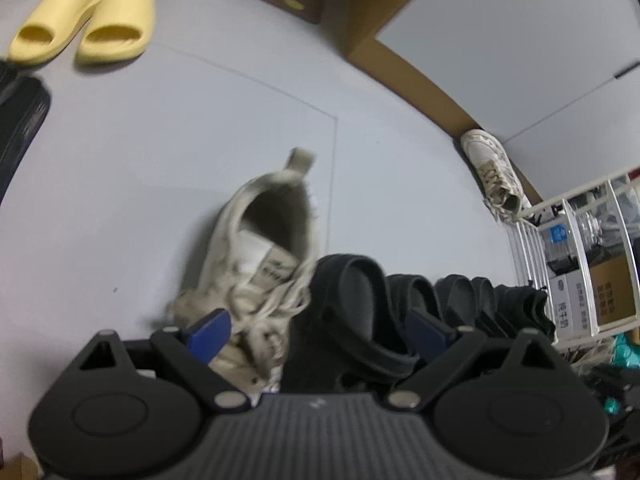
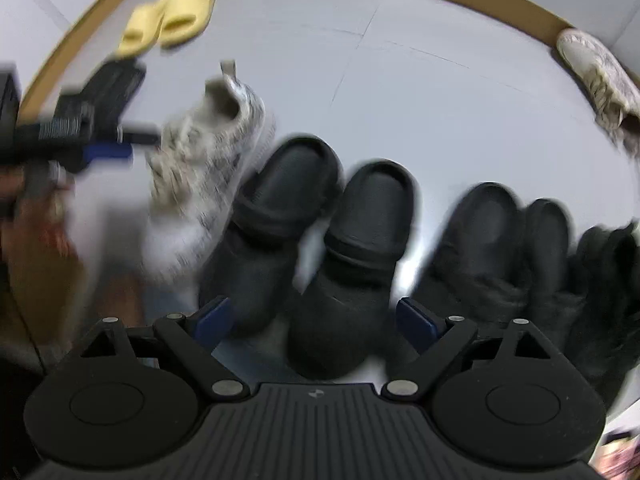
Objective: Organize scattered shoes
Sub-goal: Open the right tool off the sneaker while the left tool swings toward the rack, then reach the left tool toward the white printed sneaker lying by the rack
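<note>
A beige lace-up sneaker (image 1: 256, 256) (image 2: 208, 156) stands on the grey floor at the left end of a row of dark shoes. Beside it are two black clogs (image 2: 320, 232) (image 1: 360, 308), then black slippers (image 2: 504, 240) and a dark fuzzy pair (image 2: 604, 280). Its matching sneaker (image 1: 496, 176) (image 2: 596, 76) lies apart by the wall. A pair of yellow slides (image 1: 84, 20) (image 2: 168, 20) sits farther off. My left gripper (image 1: 320, 330) (image 2: 108, 148) is open over the sneaker's toe and grips nothing. My right gripper (image 2: 316, 318) hangs open above the clogs.
A white wire rack (image 1: 560, 208) with boxes stands at the right end of the row. A brown skirting board (image 1: 404, 60) runs along the wall. A black object (image 1: 20, 128) lies on the floor near the slides. A hand (image 2: 24, 188) holds the left gripper.
</note>
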`<move>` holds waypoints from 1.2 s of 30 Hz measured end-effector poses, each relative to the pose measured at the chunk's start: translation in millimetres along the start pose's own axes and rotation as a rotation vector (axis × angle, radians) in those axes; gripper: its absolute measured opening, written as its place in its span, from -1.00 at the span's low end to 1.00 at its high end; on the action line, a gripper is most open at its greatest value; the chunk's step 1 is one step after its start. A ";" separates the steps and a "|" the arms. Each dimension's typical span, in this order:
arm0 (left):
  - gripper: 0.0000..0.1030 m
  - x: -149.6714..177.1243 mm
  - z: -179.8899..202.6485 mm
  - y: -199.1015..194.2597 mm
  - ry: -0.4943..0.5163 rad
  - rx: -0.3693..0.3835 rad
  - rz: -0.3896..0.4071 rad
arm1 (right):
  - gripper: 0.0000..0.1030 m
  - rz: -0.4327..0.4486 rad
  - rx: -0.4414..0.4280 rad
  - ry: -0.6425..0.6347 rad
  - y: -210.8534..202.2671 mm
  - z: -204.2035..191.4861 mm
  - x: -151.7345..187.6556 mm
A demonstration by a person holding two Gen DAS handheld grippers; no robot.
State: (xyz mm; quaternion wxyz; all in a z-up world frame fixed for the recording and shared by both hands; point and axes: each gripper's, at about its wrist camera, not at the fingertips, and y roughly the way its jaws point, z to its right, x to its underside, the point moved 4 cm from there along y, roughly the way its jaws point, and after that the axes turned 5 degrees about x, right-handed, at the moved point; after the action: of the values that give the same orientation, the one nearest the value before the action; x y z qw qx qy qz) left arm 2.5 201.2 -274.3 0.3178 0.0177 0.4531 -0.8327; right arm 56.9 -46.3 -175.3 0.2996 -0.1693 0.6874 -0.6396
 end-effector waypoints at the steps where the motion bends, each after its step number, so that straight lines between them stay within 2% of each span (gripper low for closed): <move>1: 0.85 -1.8 4.8 0.3 0.006 0.003 0.007 | 0.79 0.003 0.023 -0.011 -8.0 17.8 1.3; 5: 0.84 -10.0 22.4 3.6 0.030 -0.004 0.026 | 0.80 0.038 0.038 0.017 -21.8 64.0 3.0; 9: 0.81 -22.6 48.8 13.3 0.088 -0.023 0.009 | 0.80 0.082 0.035 -0.010 -8.9 98.1 12.8; 12: 0.81 -33.3 69.8 21.1 0.127 -0.032 -0.008 | 0.80 0.106 -0.001 0.009 -2.1 112.2 20.3; 16: 0.78 -51.4 94.7 31.4 0.162 -0.047 -0.013 | 0.80 0.191 -0.058 0.064 1.8 135.5 28.8; 18: 0.75 -64.1 111.4 41.7 0.159 -0.022 -0.033 | 0.80 0.260 -0.076 0.123 0.0 155.3 32.7; 20: 0.69 -73.3 125.2 52.2 0.169 -0.006 -0.052 | 0.80 0.302 -0.063 0.166 -2.2 170.8 40.3; 23: 0.66 -83.3 152.3 68.4 0.252 -0.038 -0.078 | 0.80 0.363 -0.036 0.219 -0.7 188.6 55.1; 26: 0.66 -91.2 177.9 81.9 0.310 -0.042 -0.105 | 0.80 0.384 -0.040 0.257 5.3 197.2 67.0; 30: 0.66 -100.2 215.3 98.4 0.410 -0.056 -0.131 | 0.80 0.328 -0.070 0.312 20.9 205.1 85.7; 36: 0.65 -117.9 272.6 125.1 0.536 -0.087 -0.159 | 0.80 0.368 -0.102 0.355 20.9 213.5 98.2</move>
State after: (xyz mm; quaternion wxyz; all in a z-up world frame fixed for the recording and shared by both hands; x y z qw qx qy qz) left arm 235.2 4.5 -169.3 0.1208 0.1882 0.5563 -0.8003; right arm 119.2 -270.3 -215.5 0.2766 0.0587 0.7799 -0.5584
